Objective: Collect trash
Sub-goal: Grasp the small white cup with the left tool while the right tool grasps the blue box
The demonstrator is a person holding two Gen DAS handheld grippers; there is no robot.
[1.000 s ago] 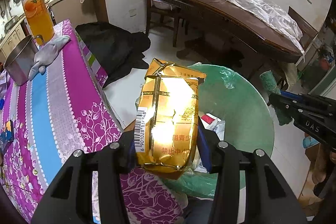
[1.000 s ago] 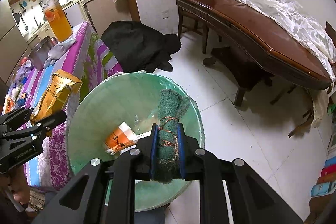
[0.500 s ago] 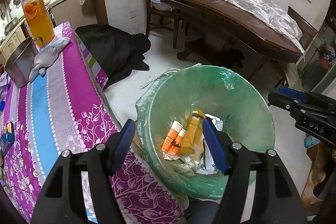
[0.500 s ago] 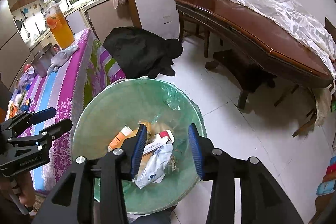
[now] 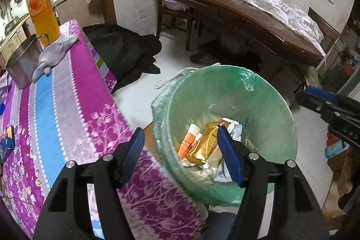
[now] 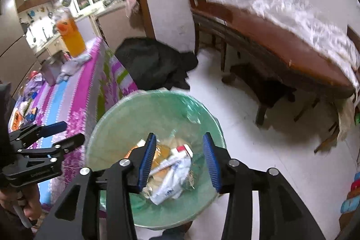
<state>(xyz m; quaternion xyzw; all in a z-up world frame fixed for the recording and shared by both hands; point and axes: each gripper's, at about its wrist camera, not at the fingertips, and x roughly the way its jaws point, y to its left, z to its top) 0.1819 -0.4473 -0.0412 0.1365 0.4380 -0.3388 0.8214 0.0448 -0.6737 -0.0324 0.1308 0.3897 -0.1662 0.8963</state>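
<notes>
A bin lined with a green bag (image 5: 265, 105) stands on the floor beside the table; it also shows in the right wrist view (image 6: 117, 127). Inside lie a gold packet (image 5: 203, 145), an orange tube (image 5: 187, 143) and white wrappers (image 6: 171, 179). My left gripper (image 5: 180, 150) is open and empty above the bin's near rim. My right gripper (image 6: 180, 154) is open and empty over the bin. Each gripper shows in the other's view: the right (image 5: 330, 109), the left (image 6: 45, 134).
A table with a purple and blue floral cloth (image 5: 56, 105) stands left of the bin, with a juice bottle (image 5: 42, 12), a steel pot (image 5: 21, 62) and a grey cloth (image 5: 54, 53). A black garment (image 5: 126, 53) lies on the floor. A wooden table (image 5: 247, 21) stands behind.
My left gripper opened and dropped the gold packet into the bin. My right gripper opened and dropped the green scouring pad into the bin. Both now hold nothing.
</notes>
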